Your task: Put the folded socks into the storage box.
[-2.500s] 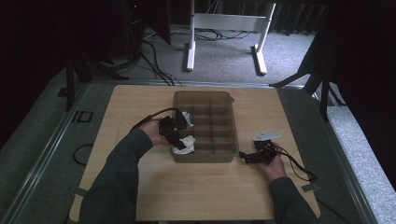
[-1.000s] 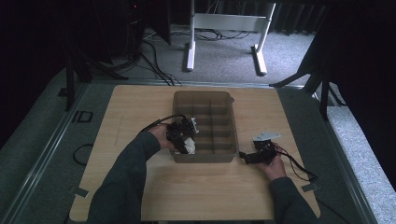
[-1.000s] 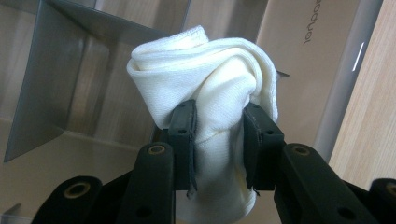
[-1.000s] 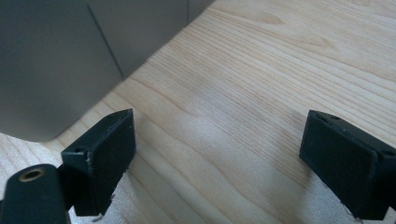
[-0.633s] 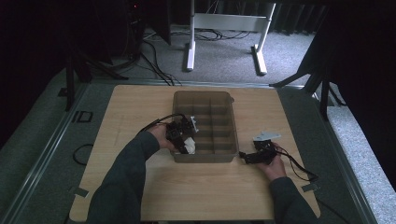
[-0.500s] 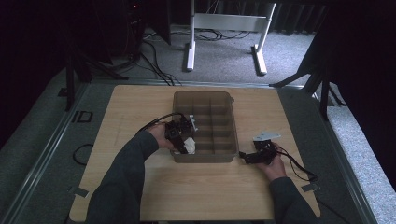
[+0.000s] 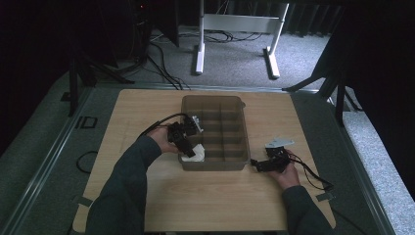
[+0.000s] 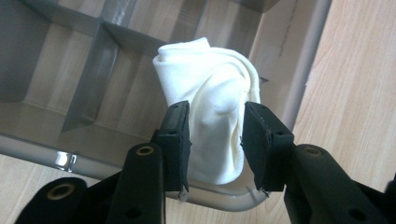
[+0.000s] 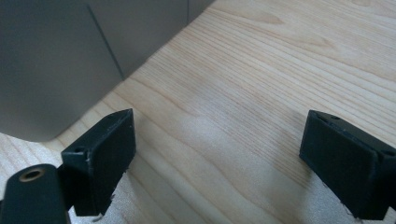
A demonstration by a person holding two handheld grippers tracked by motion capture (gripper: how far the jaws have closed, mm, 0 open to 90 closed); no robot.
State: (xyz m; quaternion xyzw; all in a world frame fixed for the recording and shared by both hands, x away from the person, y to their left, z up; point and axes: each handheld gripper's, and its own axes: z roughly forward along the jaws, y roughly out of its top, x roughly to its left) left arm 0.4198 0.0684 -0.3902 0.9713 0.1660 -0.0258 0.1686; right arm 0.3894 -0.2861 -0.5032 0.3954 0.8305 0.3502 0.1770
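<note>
The desk point(image 7: 147, 205) has a light wooden top with rounded corners. It stands on a grey carpet floor point(image 7: 235, 58). Beyond the far edge of the desk there is a white metal frame point(image 7: 235, 24) with two feet on the carpet. Black cables point(image 7: 161, 68) lie on the floor to the left of this frame. A metal rail point(image 7: 44, 161) runs along the left side of the desk. The far part of the room is very dark.
</note>
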